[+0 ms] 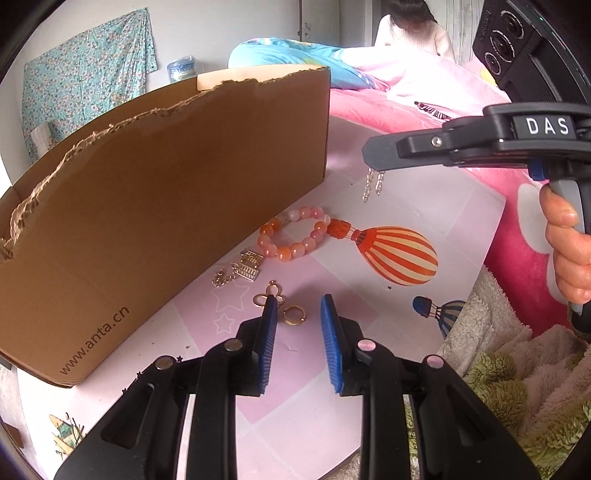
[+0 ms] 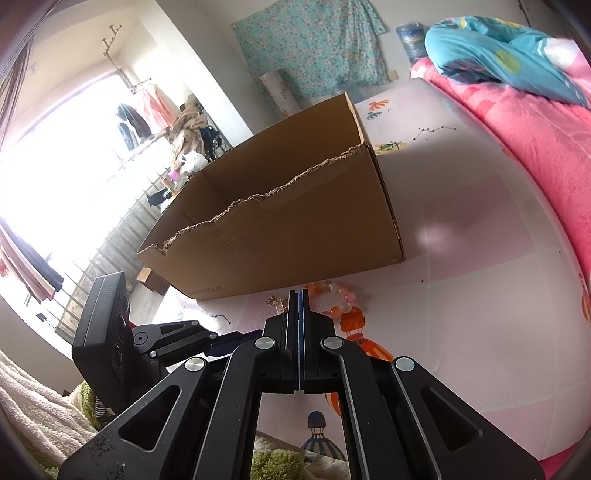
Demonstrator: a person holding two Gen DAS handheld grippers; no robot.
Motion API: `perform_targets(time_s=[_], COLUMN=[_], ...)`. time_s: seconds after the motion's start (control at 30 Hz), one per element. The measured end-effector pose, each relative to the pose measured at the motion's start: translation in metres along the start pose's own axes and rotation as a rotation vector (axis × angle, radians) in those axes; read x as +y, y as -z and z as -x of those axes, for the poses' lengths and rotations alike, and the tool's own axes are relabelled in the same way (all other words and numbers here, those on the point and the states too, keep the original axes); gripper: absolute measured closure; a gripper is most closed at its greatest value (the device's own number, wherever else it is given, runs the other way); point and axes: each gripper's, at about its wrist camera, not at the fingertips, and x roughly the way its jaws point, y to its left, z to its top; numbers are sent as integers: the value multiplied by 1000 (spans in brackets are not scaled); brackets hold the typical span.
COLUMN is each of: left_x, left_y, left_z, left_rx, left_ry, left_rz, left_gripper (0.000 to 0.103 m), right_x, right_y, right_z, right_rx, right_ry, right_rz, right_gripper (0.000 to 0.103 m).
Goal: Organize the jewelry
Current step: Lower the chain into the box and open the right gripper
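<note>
In the left wrist view my left gripper (image 1: 298,300) is open, low over the pink table (image 1: 332,424), with a gold ring (image 1: 293,315) between its blue pads (image 1: 328,328) and a gold clover piece (image 1: 266,297) at the left pad. An orange-pink bead bracelet (image 1: 295,234) and gold earrings (image 1: 248,266) lie beside the open cardboard box (image 1: 166,192). My right gripper (image 1: 373,162) is shut on a gold chain earring (image 1: 373,182) that hangs above the table. In the right wrist view the right gripper (image 2: 299,295) is closed in front of the box (image 2: 288,229); the bracelet (image 2: 338,299) lies below it.
A pink bed (image 2: 535,129) with a blue quilt (image 1: 295,59) borders the table's far side. A fluffy blanket (image 1: 517,387) lies at the table's near right edge. A person (image 1: 410,29) sits on the bed behind. The left gripper's body (image 2: 110,332) is at lower left in the right wrist view.
</note>
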Motion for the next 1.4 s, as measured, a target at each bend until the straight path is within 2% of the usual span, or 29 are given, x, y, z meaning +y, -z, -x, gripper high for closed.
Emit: perform_targets(time_s=[0.17,0.27,0.8,0.97,1.13,1.27,1.33,1.4], left_x=[3,5,5,9,22,45,61,77], left_y=[2,2,0,-8,-30,-53,-63,-73], left_z=[-2,-3,9,34,75,105,110,105], left_rx=[-10,-19,-70,-141,-269,-364,-377,-342], left_ry=[18,23,10,13,28,-15,-34,-81], left_rz=[-17,-17,3,14,50,82,120,155], left_gripper=[83,92,94,94,94,94,94,94], right_x=[0,0,-2,13,39,58,65,70], right_y=[1,1,-13,-29,-59,-86,-98,-107], right_z=[1,2,25,35,39,26,10,-10], right_rx=[-4,-8,-84,-125,-192,-206,-182,-139], right_ry=[0,0,-43,-74,-161,-231,-248,-269], right_rz=[-7,-8,-29,25,113,154,161,149], right_gripper=[103,103,103,103,103,103,103,103])
